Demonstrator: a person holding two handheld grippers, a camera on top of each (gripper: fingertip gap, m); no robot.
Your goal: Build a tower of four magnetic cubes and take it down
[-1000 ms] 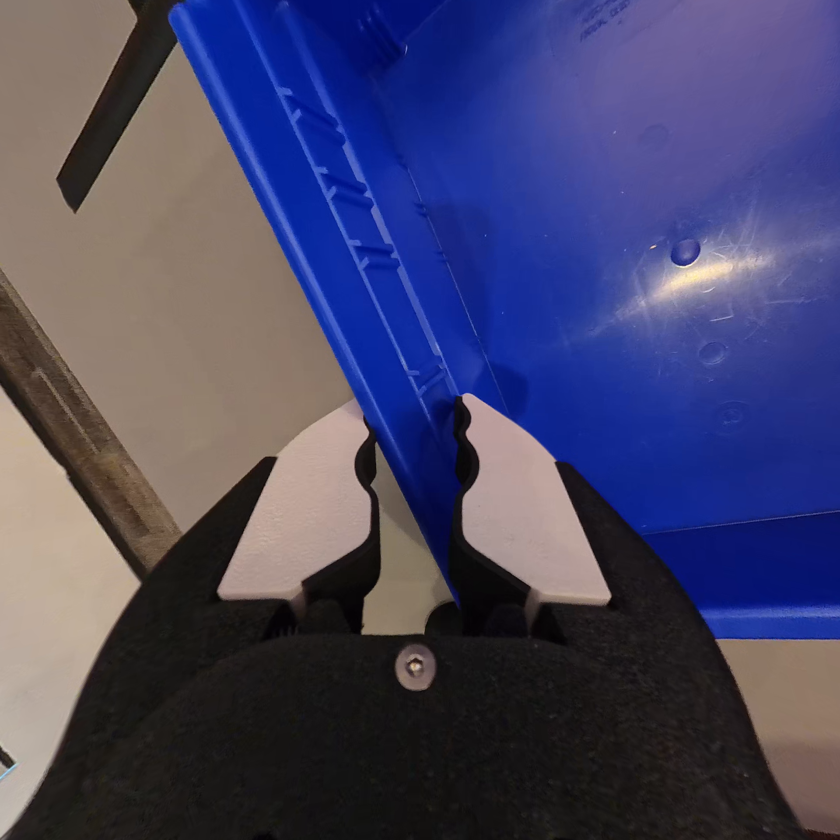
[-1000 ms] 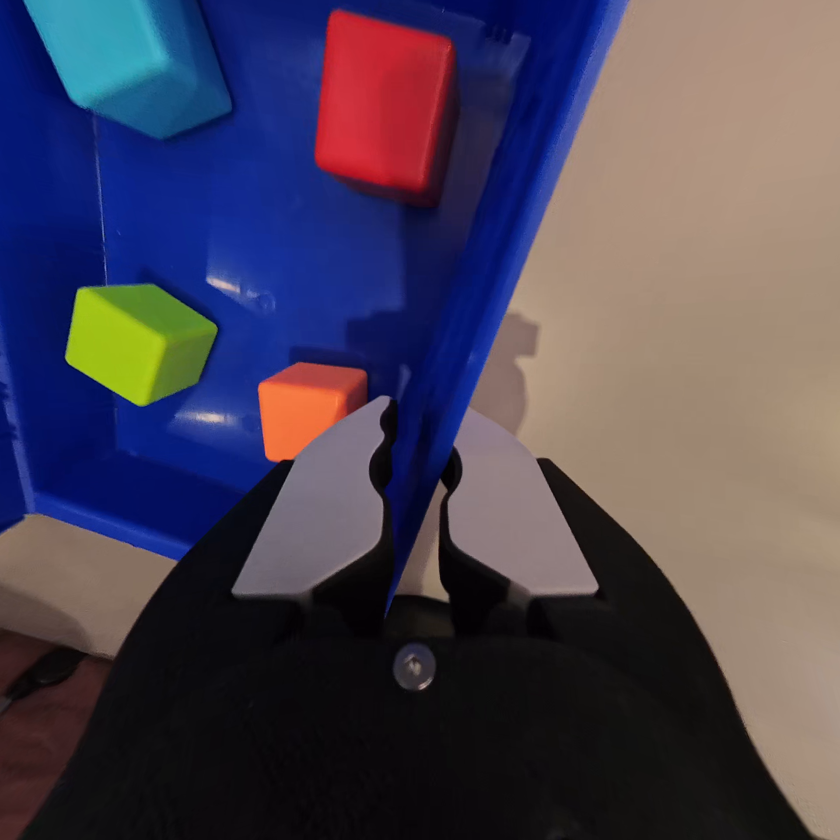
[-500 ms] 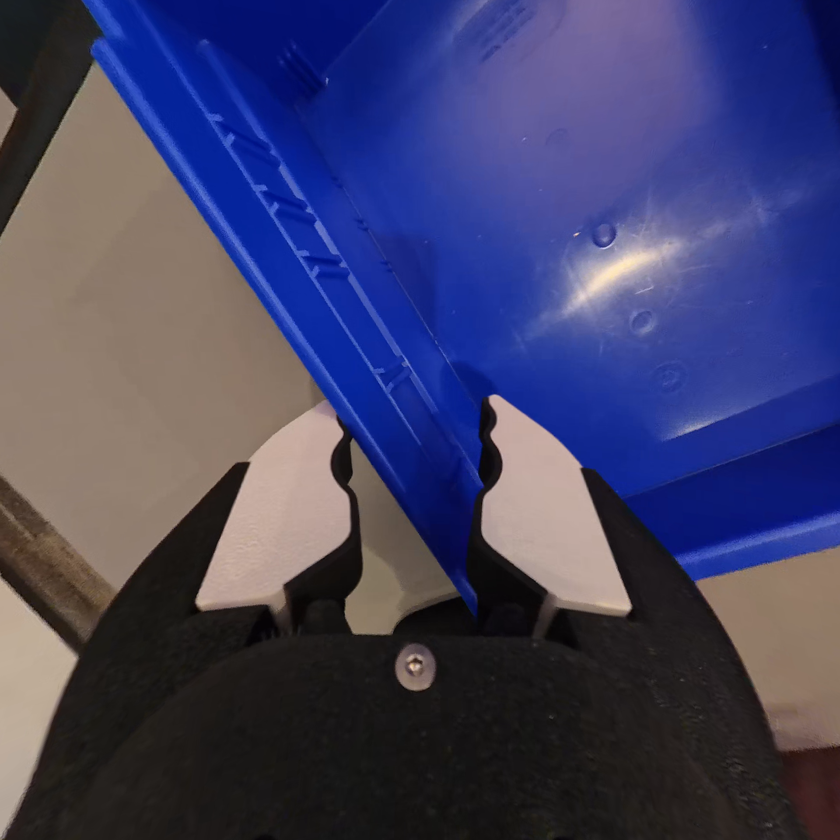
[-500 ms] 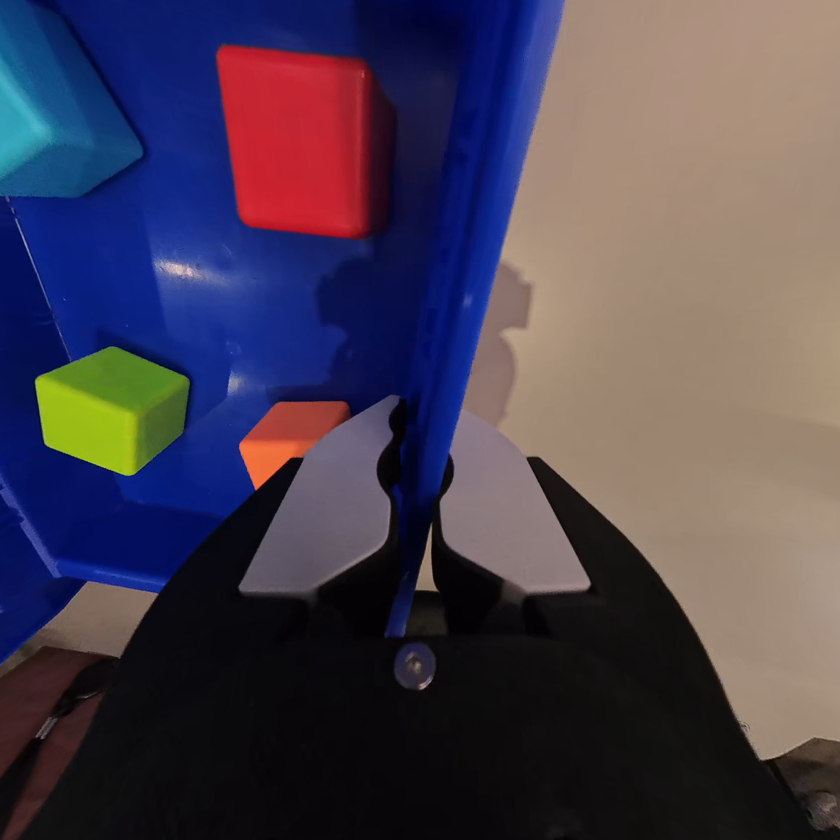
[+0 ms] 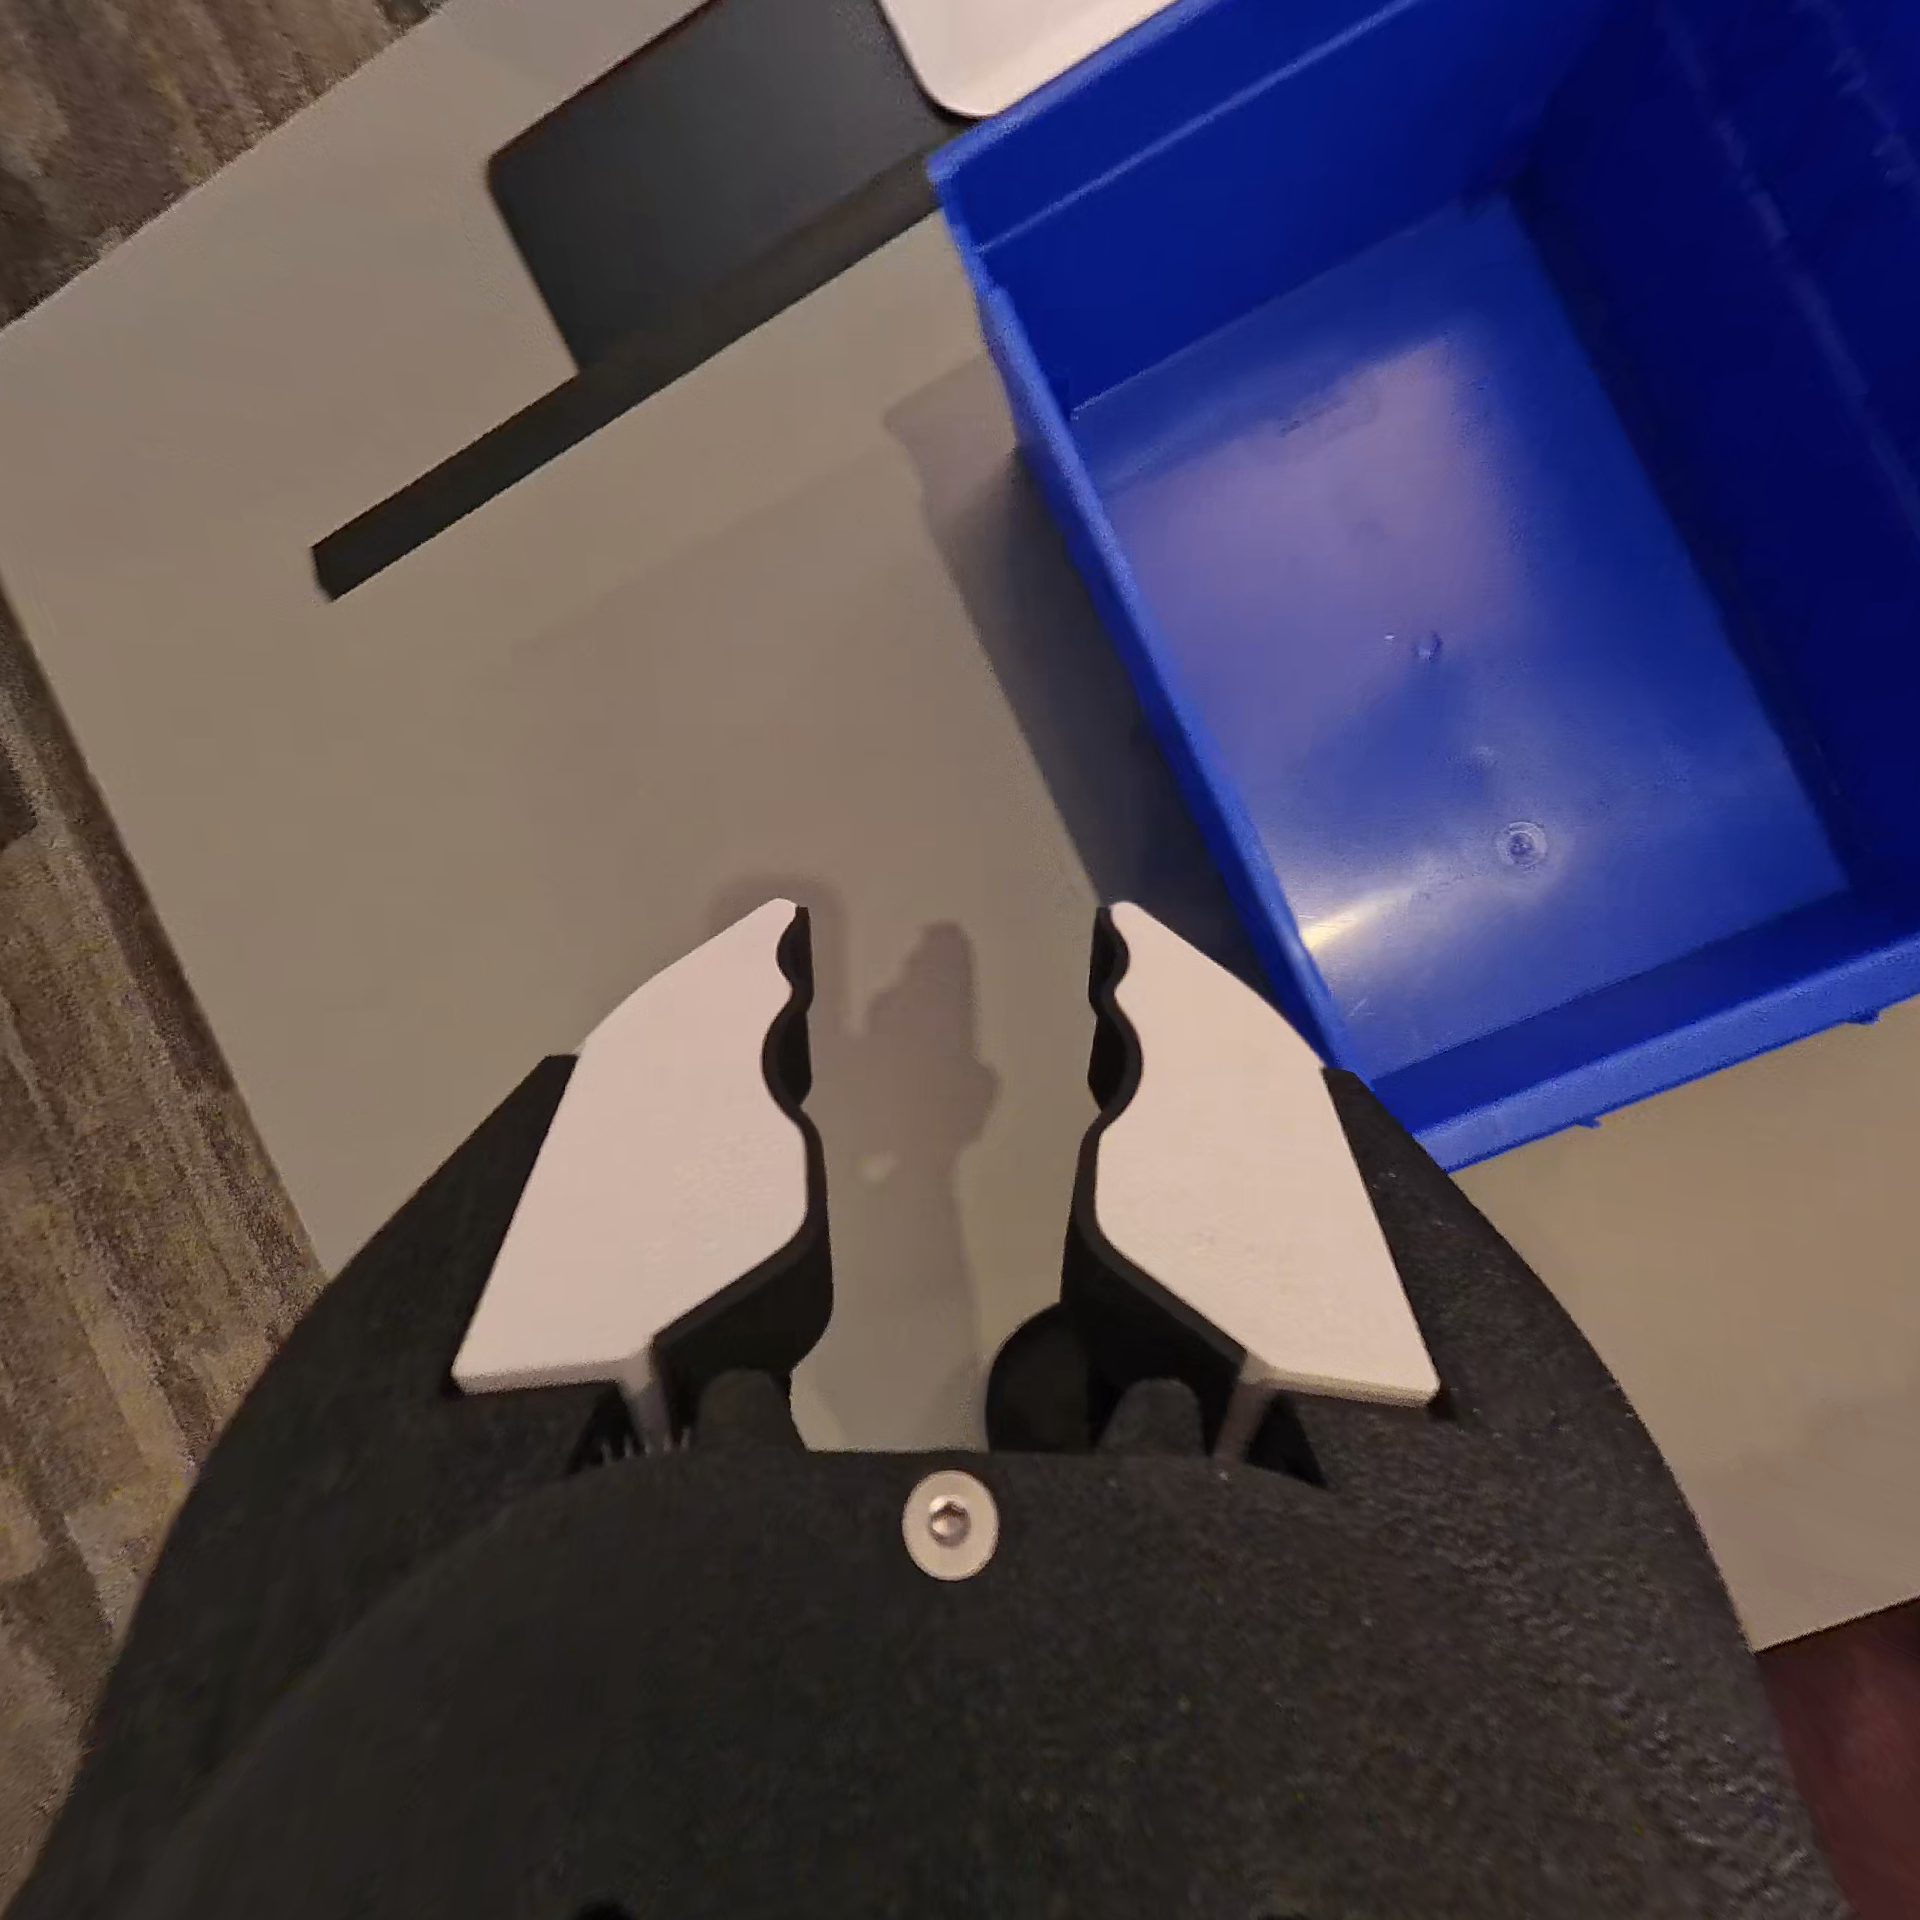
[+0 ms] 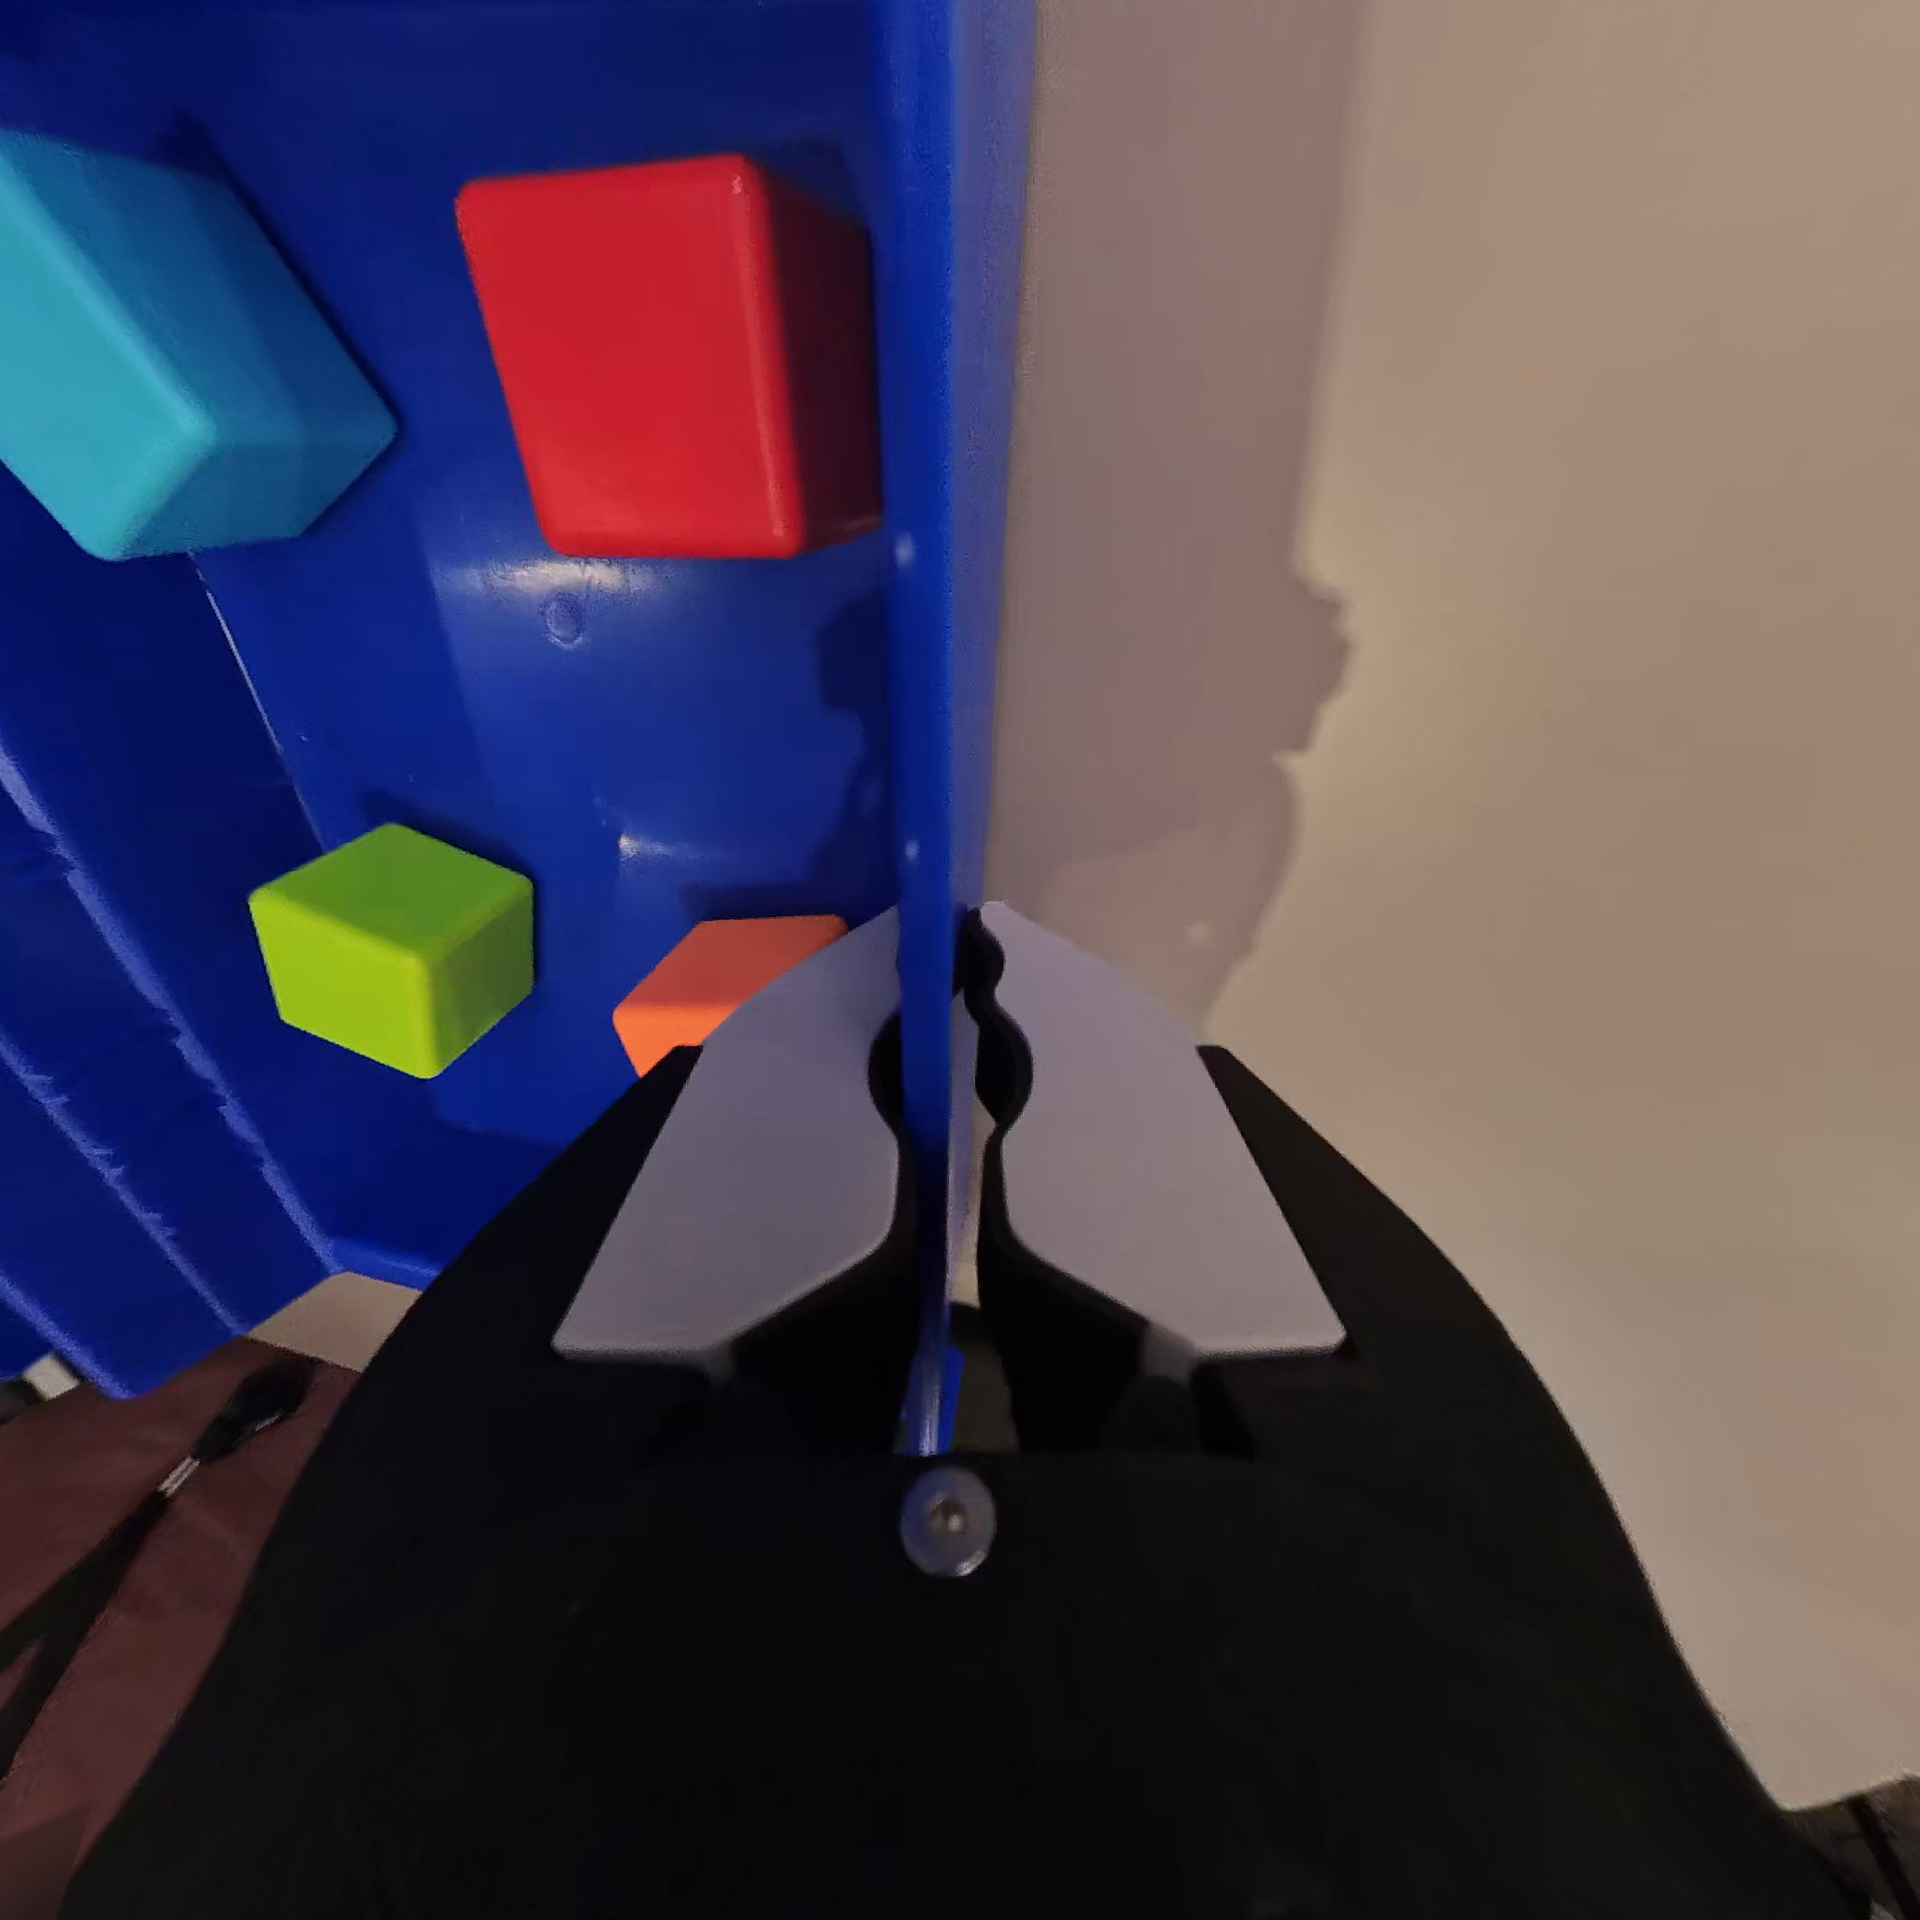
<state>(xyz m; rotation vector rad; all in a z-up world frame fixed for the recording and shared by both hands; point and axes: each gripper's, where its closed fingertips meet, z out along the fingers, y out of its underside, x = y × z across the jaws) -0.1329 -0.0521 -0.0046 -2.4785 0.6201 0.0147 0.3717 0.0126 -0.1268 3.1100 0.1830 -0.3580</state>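
In the right wrist view a blue bin (image 6: 935, 520) holds a teal cube (image 6: 156, 343), a red cube (image 6: 665, 353), a lime green cube (image 6: 395, 945) and an orange cube (image 6: 727, 977), all lying apart on its floor. My right gripper (image 6: 940, 914) is shut on the bin's right wall, one finger inside and one outside. In the left wrist view the blue bin (image 5: 1143, 644) shows at the upper right with a bare part of its floor. My left gripper (image 5: 948, 914) is open and empty over the pale table, left of the bin.
The pale table (image 5: 468, 779) carries a dark flat panel (image 5: 675, 208) and a dark strip (image 5: 582, 426) at the back. Carpet (image 5: 94, 1039) lies beyond the table's left edge. A dark brown surface (image 6: 125, 1475) with a black cord lies at the lower left of the right wrist view. Spacing between my two grippers at the tips: around 55 cm.
My left gripper has let go of the bin's left wall, opened and drawn back to the left. My right gripper still holds the right wall; the bin has swung a little in its view.
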